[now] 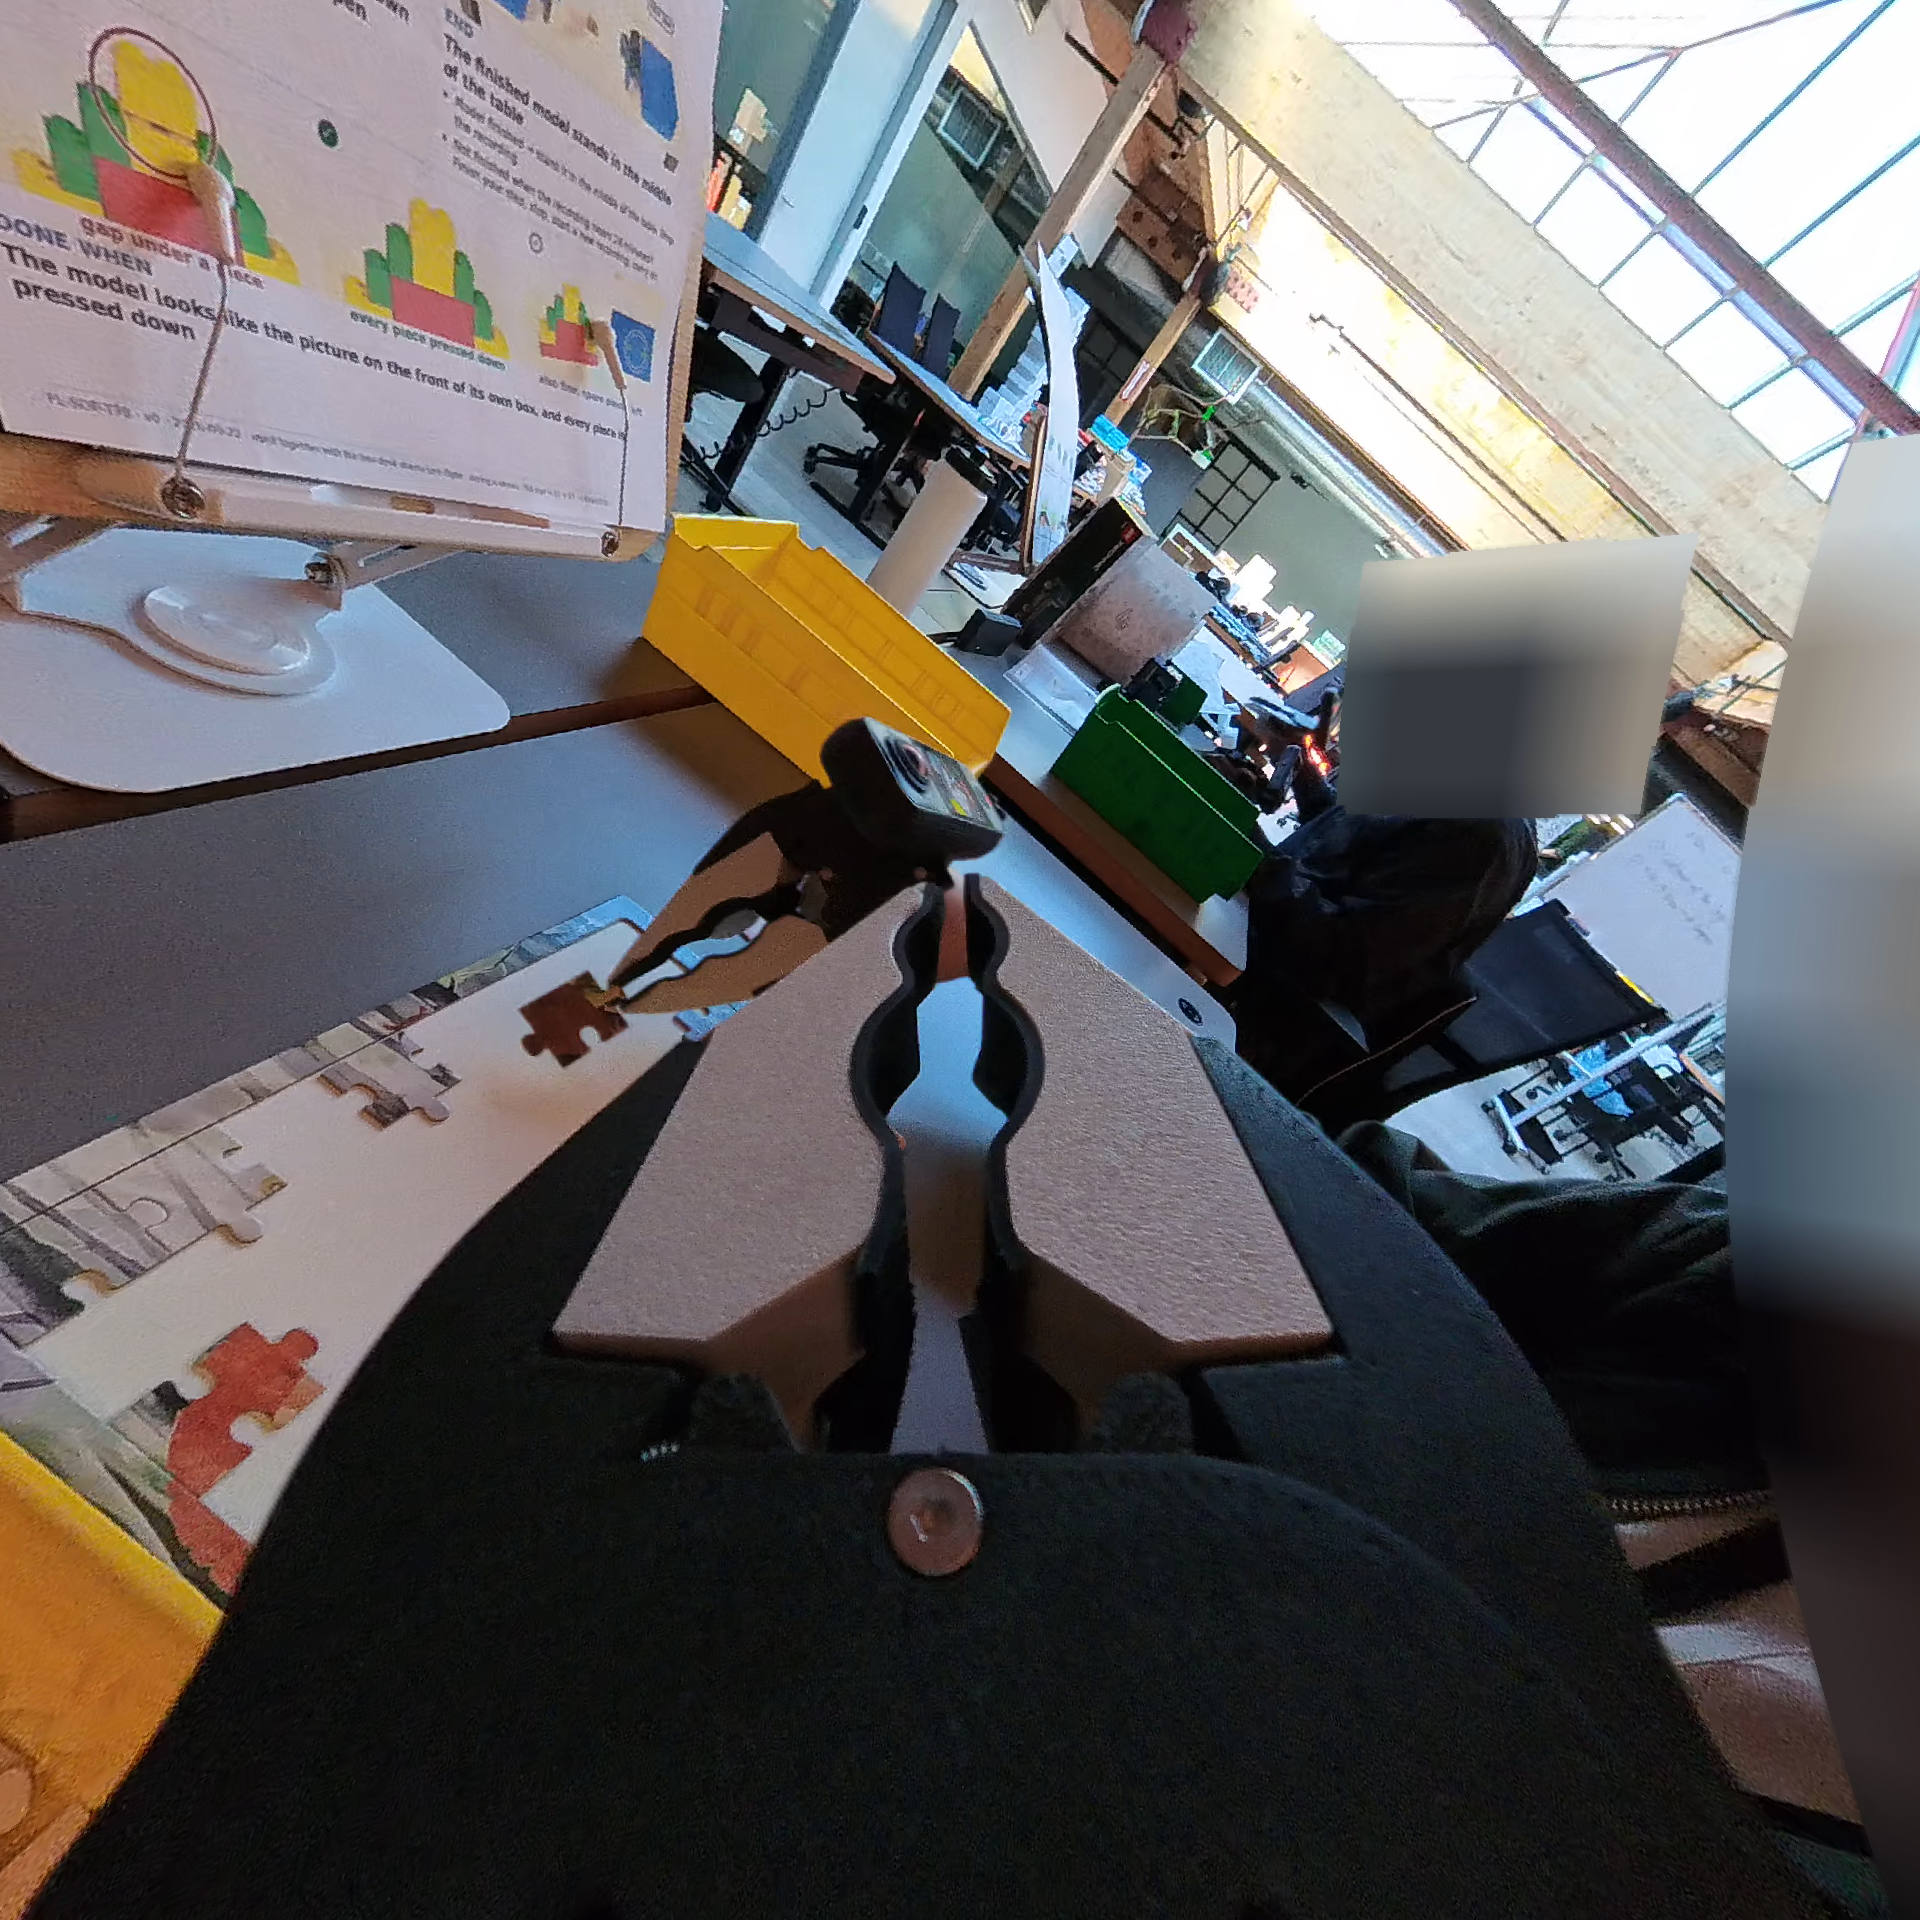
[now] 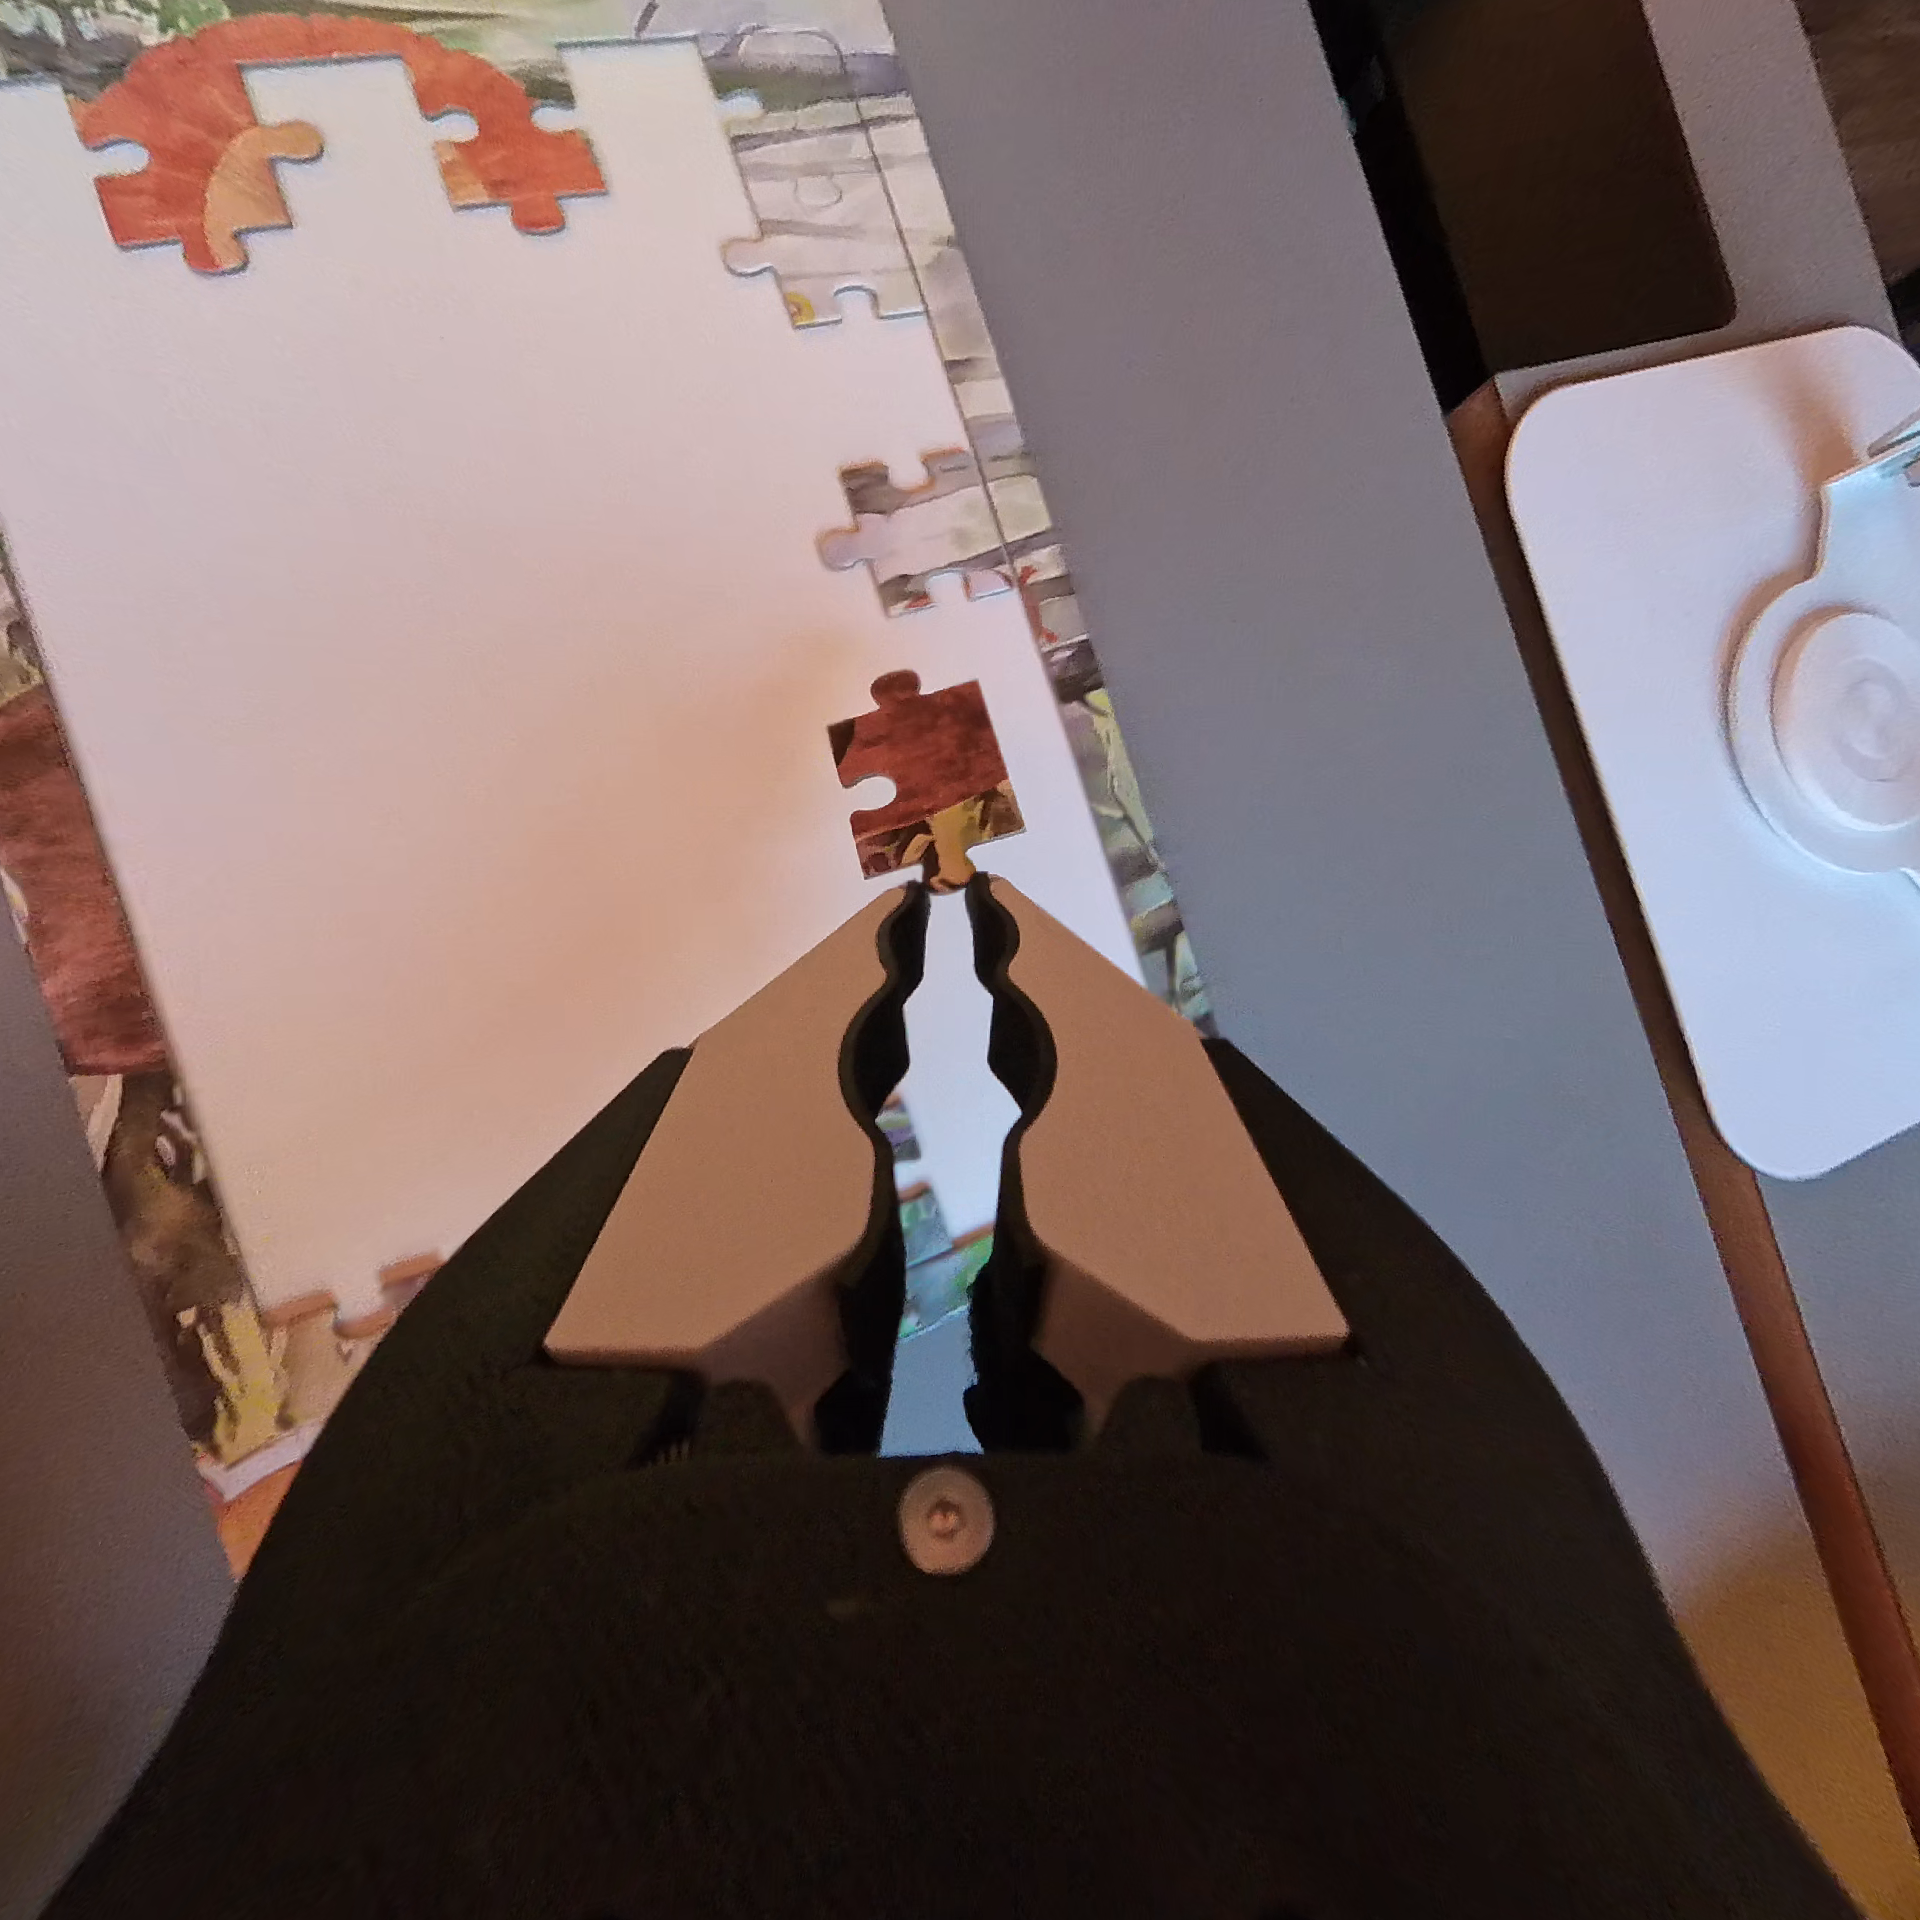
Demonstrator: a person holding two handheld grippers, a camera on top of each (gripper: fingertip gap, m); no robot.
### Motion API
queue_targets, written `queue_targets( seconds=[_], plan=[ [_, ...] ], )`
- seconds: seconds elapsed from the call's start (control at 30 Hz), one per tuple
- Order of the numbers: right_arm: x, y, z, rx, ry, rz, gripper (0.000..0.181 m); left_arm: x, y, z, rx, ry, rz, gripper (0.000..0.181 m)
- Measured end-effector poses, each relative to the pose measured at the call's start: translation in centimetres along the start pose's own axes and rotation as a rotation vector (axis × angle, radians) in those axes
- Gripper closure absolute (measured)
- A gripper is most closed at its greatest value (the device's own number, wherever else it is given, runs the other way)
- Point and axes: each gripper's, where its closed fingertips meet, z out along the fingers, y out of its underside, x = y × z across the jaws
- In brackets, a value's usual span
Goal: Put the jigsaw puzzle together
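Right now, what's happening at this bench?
A person is assembling a jigsaw with two tools. The right hand-held gripper pinches a reddish-brown puzzle piece by its tab, over the bare white middle of the puzzle board. The border is partly built. The left hand-held gripper holds nothing, raised near the table edge.

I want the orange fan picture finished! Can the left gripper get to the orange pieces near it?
Probably yes. The left gripper is empty and raised beside the puzzle board, and the orange pieces lie uncovered at its near edge. The right gripper works farther along.
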Motion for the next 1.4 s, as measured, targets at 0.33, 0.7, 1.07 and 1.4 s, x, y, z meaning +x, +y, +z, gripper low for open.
queue_targets(
  seconds=[0.33, 0.7, 1.07, 1.4],
  plan=[
    [1.1, -1.7, 2.8, 0.083, -0.160, 0.059, 0.173, 0.0, 0.3, 0.2, -0.028, 0.000, 0.012, 0.180],
    [0.9, -0.6, 3.6, 0.033, -0.205, 0.089, 0.173, -0.4, 1.1, 1.1, -0.066, 0.005, -0.004, 0.180],
    [1.5, -0.1, 3.5, 0.031, -0.189, 0.102, 0.173, -0.1, 1.1, 1.1, -0.072, 0.004, 0.005, 0.179],
    [1.8, 0.3, 3.2, 0.020, -0.158, 0.047, 0.172, -0.2, 1.5, 1.3, -0.093, 0.010, -0.002, 0.179]
  ],
)
